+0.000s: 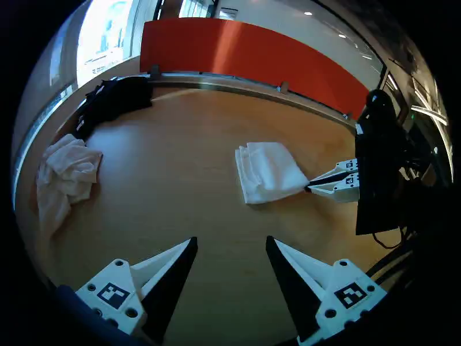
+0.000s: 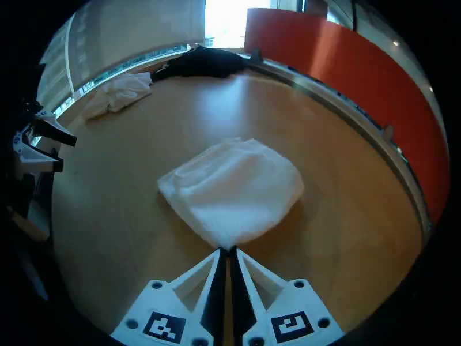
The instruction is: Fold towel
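Folded towel (image 2: 233, 187), right tool (image 2: 229, 250) clamped on its near corner, left tool (image 1: 231, 238) apart, well back.

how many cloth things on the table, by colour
white: 2, a folded white towel and a crumpled white towel
black: 1, a black cloth
total: 3

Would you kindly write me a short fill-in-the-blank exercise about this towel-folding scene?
1. The left claw is ___ and holds nothing.
2. The right claw points at a ___ of the folded towel.
3. The crumpled towel is ___ in colour.
4. The cloth by the orange panel is ___.
Missing words: open; corner; white; black.
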`<state>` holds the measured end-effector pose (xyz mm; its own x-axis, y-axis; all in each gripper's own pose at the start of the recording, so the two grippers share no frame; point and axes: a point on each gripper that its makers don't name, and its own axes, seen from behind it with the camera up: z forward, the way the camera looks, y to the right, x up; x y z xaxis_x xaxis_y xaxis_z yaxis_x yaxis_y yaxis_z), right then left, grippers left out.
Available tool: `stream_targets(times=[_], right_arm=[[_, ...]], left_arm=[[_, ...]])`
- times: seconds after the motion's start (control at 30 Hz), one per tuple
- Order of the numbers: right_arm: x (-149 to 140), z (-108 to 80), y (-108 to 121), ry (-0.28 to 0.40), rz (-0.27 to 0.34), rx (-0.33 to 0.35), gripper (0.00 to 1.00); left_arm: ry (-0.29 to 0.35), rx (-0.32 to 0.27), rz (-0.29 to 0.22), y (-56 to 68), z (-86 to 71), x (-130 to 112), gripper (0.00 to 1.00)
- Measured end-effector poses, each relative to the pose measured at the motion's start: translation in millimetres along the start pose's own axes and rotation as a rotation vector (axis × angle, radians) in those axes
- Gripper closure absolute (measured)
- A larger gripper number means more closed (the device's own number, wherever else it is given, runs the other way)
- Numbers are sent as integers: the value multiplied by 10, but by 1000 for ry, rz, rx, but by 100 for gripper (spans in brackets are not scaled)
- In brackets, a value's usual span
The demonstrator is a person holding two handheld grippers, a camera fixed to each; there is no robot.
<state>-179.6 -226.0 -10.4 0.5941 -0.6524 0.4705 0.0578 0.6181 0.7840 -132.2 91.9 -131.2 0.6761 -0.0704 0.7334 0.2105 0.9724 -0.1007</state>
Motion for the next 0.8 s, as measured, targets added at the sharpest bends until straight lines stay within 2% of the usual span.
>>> stream_targets(times=[0.23,0.5,0.8], right_arm=[[411,-241,162,50,-44,-40,96],[931,-617,317,123,-88,-84,96],[1240,-973,437,169,-97,-122,96]], left_arm=[[33,-11,10,49,-56,132,12],[73,-24,31,105,-139,298,12],[101,-39,44,176,-187,419,12]])
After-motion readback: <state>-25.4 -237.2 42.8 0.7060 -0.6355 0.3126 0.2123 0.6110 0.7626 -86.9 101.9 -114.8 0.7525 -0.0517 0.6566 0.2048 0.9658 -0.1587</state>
